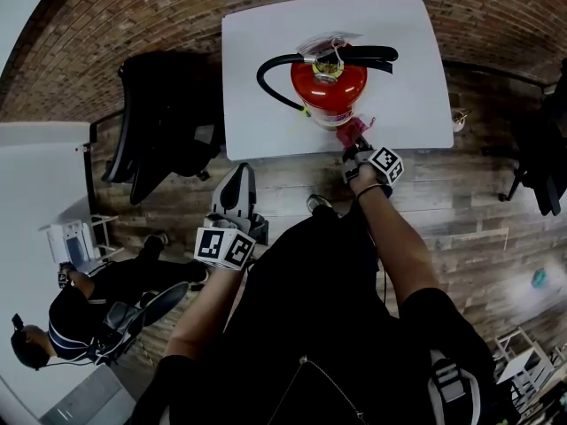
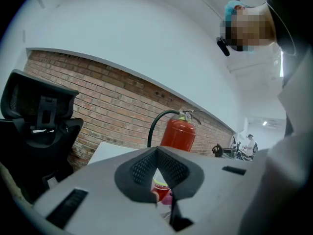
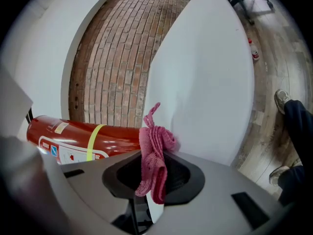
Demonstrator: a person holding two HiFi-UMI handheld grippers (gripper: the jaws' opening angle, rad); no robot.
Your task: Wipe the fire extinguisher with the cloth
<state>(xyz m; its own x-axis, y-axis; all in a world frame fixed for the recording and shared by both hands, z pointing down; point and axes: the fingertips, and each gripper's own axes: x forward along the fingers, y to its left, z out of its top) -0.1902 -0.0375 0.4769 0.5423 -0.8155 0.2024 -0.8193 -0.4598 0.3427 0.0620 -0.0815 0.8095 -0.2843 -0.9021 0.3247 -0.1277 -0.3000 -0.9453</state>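
Right gripper [image 1: 357, 151]: jaws clamped on the pink cloth [image 3: 152, 155]. The cloth is just beside the lower body of the red fire extinguisher [image 1: 329, 87], at the near edge of the white table [image 1: 407, 60]. Extinguisher upright mid-table, bare tabletop to its right. Left gripper [image 1: 239, 182]: jaws together, empty, short of the table edge over wood floor [image 1: 292, 180], office chair [image 1: 159, 122] to its left.
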